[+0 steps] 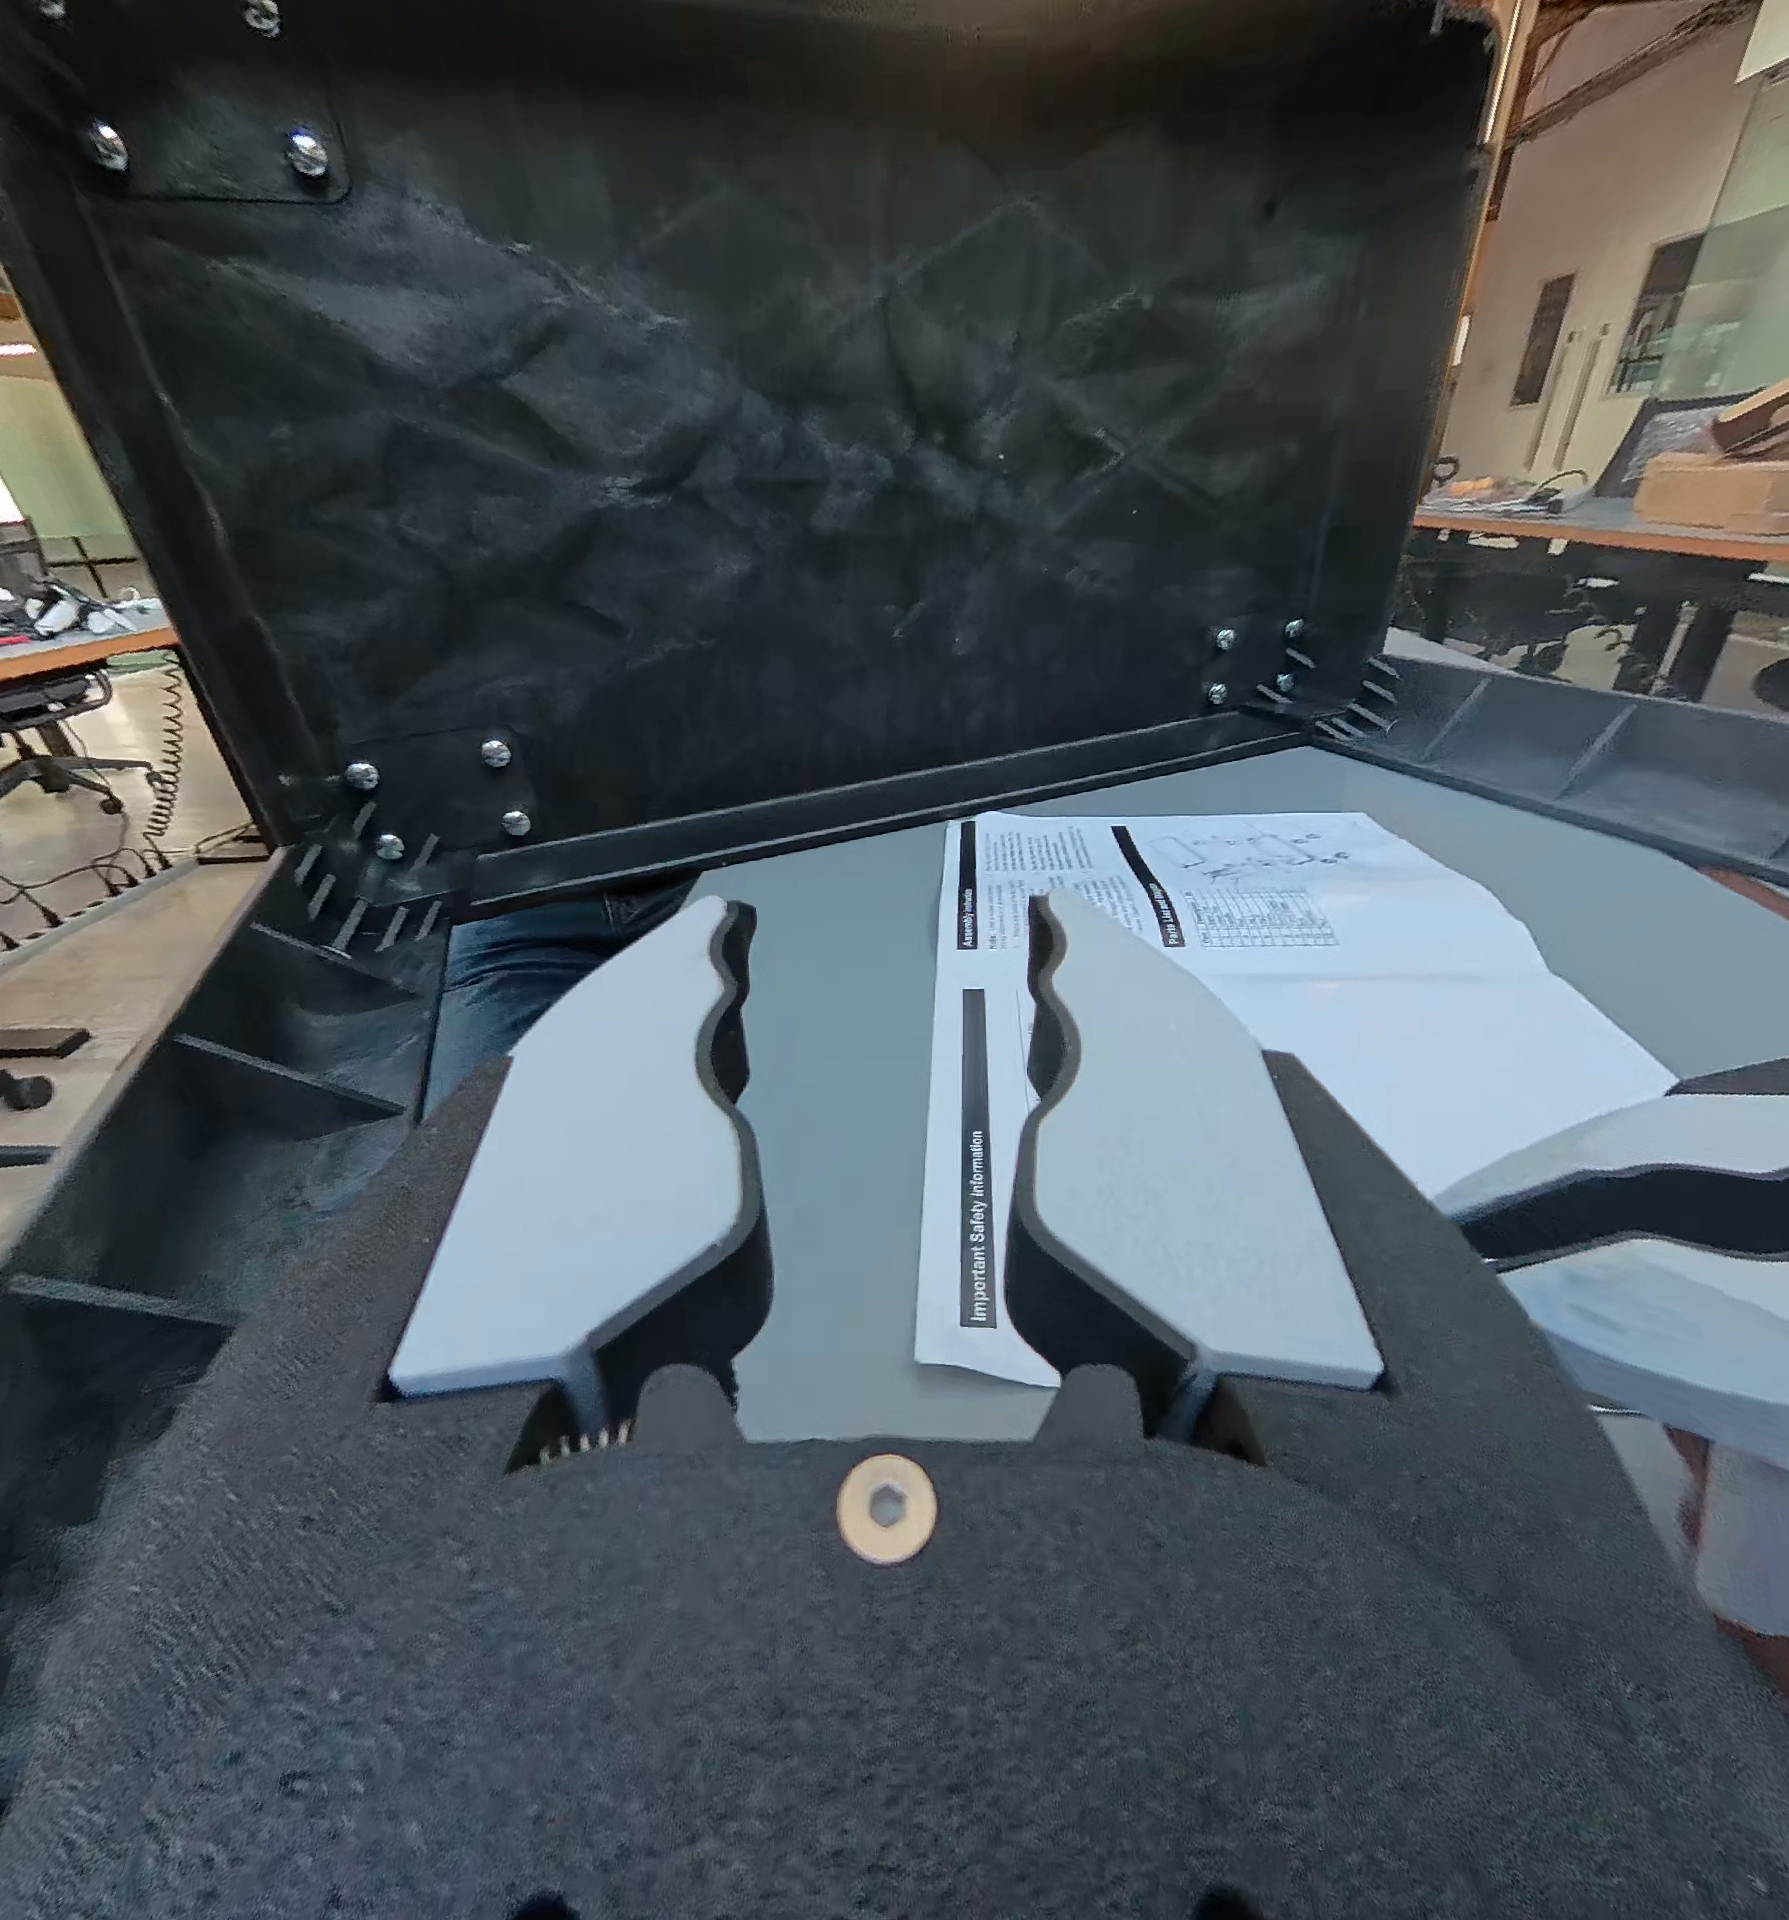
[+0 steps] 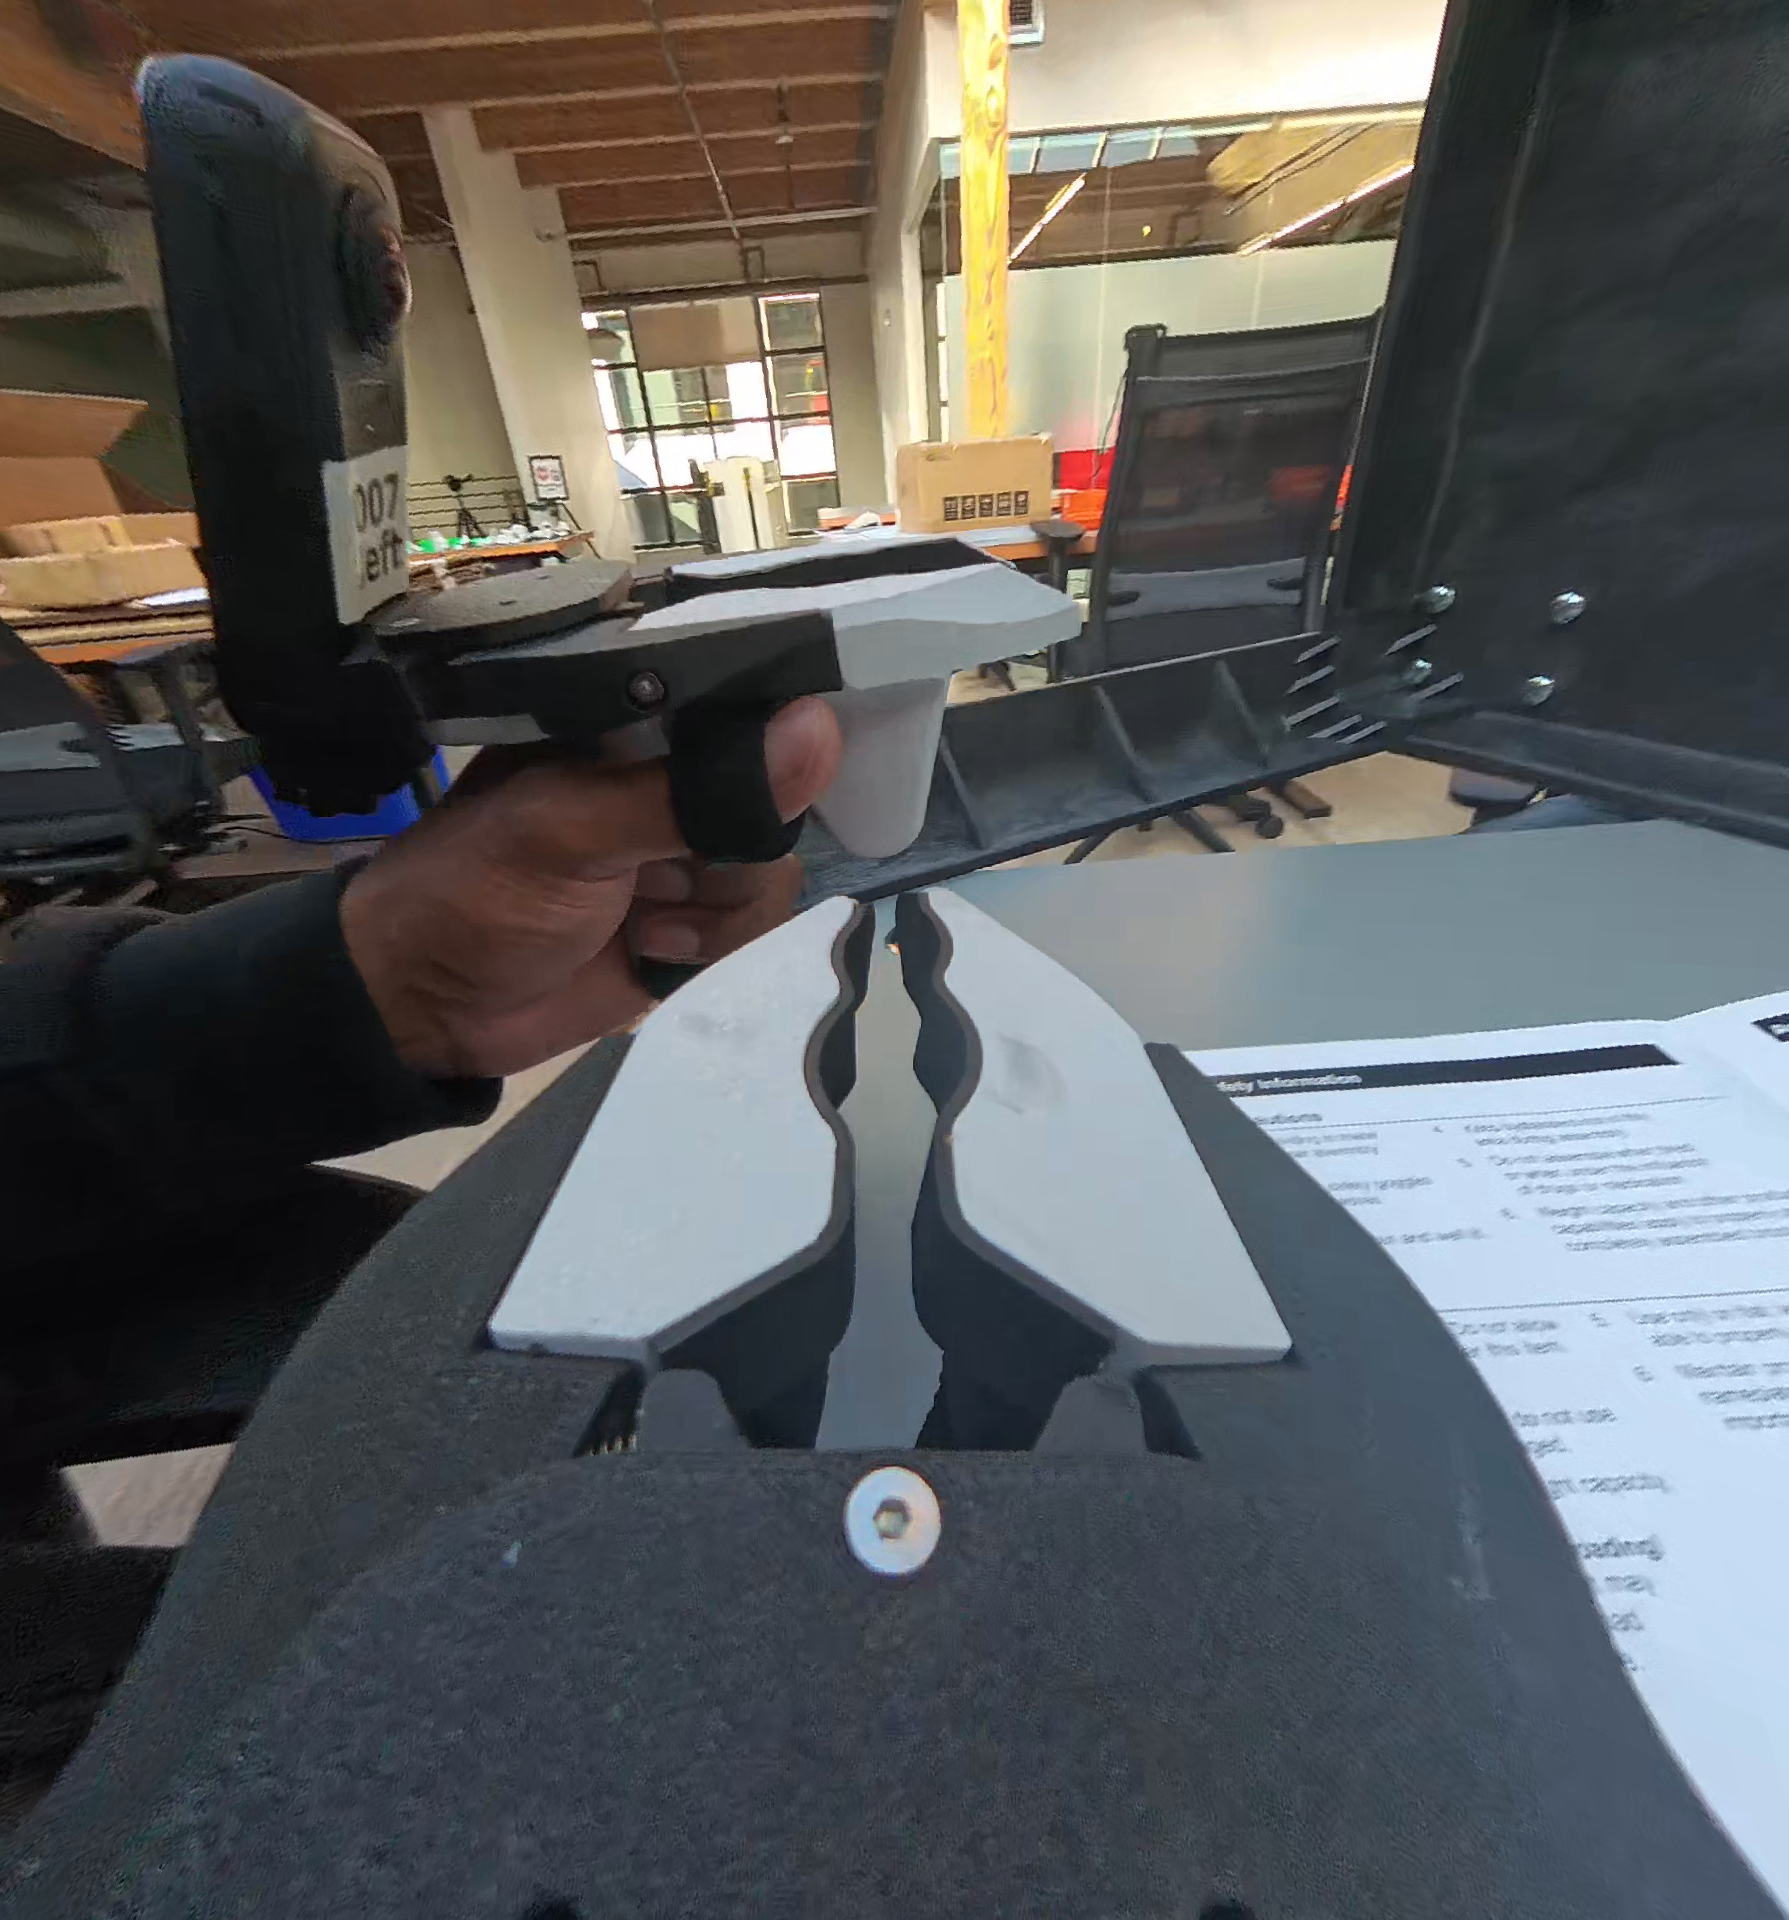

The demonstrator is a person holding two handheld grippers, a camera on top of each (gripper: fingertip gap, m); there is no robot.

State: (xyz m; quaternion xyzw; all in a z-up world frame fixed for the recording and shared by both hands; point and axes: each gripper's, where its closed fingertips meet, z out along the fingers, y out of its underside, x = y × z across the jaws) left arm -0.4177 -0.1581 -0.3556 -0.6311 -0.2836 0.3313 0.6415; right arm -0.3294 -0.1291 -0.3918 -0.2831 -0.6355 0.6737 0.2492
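Observation:
My left gripper (image 1: 885,914) is open and empty, held above a grey table (image 1: 848,1091). A white printed sheet (image 1: 1337,987) lies flat on the table just right of its fingers. A large black panel (image 1: 713,416) with bolted corner brackets stands upright right behind. My right gripper (image 2: 882,904) is nearly shut and empty, over the table's left edge with the sheet (image 2: 1596,1247) to its right. The right gripper (image 1: 1596,1205) also shows at the right edge of the left wrist view. A hand (image 2: 557,914) holds the left gripper (image 2: 952,603) above and to the left.
A black ribbed plastic rim (image 1: 1648,748) runs along the table's far and left sides. The upright panel (image 2: 1648,364) fills the right of the right wrist view. Office chairs (image 2: 1212,488), workbenches with cardboard boxes (image 1: 1742,488) and floor cables (image 1: 59,831) lie beyond.

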